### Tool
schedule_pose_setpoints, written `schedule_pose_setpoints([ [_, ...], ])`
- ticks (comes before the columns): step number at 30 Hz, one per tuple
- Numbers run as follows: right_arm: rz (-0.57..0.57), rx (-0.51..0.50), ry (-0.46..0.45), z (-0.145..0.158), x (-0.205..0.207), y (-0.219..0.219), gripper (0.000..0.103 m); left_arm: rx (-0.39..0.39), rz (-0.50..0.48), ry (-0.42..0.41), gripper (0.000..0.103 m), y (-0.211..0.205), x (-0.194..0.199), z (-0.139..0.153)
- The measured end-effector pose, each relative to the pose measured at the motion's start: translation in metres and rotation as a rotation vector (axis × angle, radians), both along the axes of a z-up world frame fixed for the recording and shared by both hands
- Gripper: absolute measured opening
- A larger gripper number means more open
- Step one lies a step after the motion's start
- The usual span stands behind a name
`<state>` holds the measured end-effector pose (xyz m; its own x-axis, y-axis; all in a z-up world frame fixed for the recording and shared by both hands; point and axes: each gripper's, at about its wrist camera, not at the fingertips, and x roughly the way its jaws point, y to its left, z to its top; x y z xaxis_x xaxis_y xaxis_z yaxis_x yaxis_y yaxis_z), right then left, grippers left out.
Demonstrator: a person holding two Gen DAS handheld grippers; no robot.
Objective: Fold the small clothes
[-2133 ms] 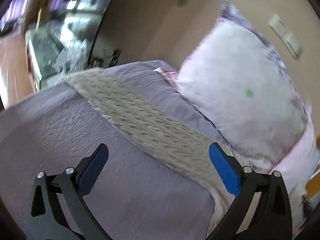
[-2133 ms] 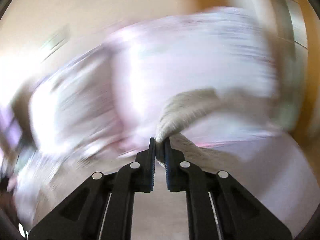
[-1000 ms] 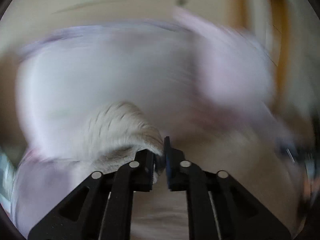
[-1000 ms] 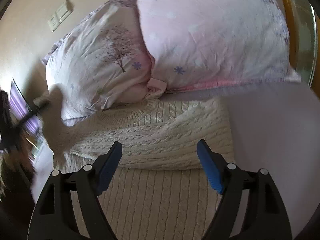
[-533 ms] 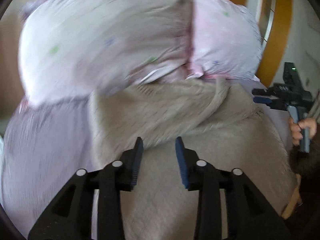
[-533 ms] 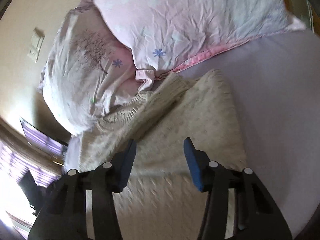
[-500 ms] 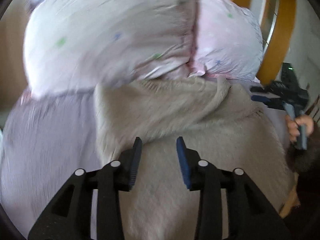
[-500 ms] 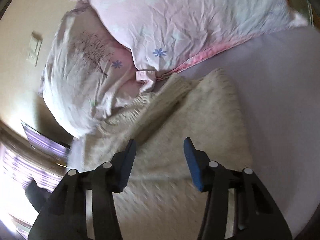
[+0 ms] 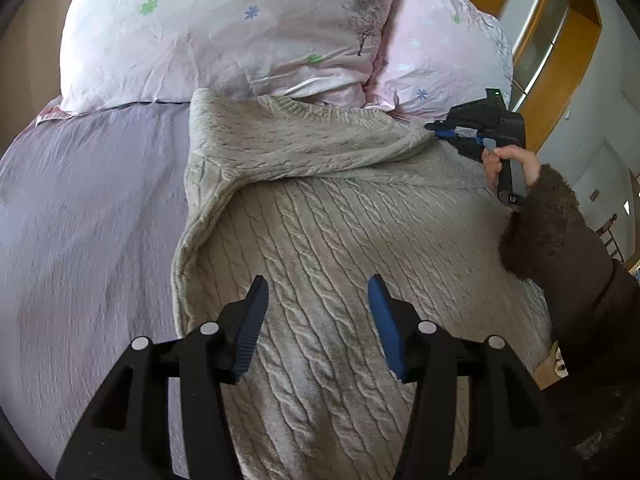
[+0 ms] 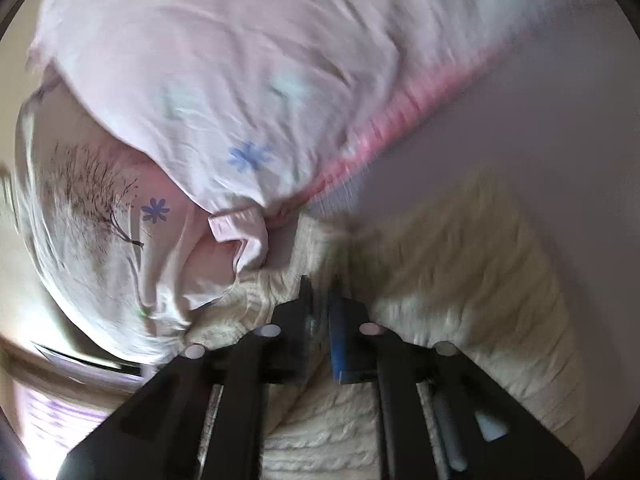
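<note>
A cream cable-knit sweater lies flat on the lilac bed sheet, its collar toward the pillows. One sleeve lies folded across the chest. My left gripper hovers low over the sweater's body; its jaws are opening and nothing is between the blue pads. My right gripper, held by a person's hand, pinches the sweater's right shoulder beside the collar. In the blurred right wrist view the right gripper is shut with the sweater's knit at its tips.
Two pink flowered pillows lean just behind the collar; the pillows fill the right wrist view. A brown fuzzy sleeve reaches in from the right. A wooden frame stands behind the bed.
My left gripper let go of the sleeve, which now lies across the chest, and opened while dropping over the sweater's body. My right gripper went from wide open to shut at the shoulder.
</note>
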<state>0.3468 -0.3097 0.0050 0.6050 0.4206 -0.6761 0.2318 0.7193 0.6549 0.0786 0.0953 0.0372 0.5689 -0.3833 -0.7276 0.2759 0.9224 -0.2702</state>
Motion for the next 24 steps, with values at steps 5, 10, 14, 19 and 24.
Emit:
schedule_pose_setpoints([
  [5, 0.037, -0.082, -0.177, 0.047, -0.062, -0.004, 0.008, -0.026, 0.033, -0.006, 0.053, 0.016, -0.009, 0.0],
  [10, 0.058, -0.107, -0.064, 0.033, -0.14, -0.036, 0.019, -0.095, 0.058, 0.01, 0.056, 0.039, -0.025, -0.002],
  [14, 0.061, -0.118, -0.038, 0.027, -0.2, -0.062, 0.067, -0.159, 0.081, 0.036, 0.062, 0.059, -0.044, -0.006],
  [19, 0.118, -0.073, 0.027, 0.005, -0.259, -0.072, 0.065, -0.247, 0.093, 0.083, 0.062, 0.07, -0.07, -0.017],
  [24, 0.187, -0.031, 0.012, 0.001, -0.294, -0.064, 0.047, -0.257, 0.09, 0.114, 0.061, 0.065, -0.091, -0.028],
])
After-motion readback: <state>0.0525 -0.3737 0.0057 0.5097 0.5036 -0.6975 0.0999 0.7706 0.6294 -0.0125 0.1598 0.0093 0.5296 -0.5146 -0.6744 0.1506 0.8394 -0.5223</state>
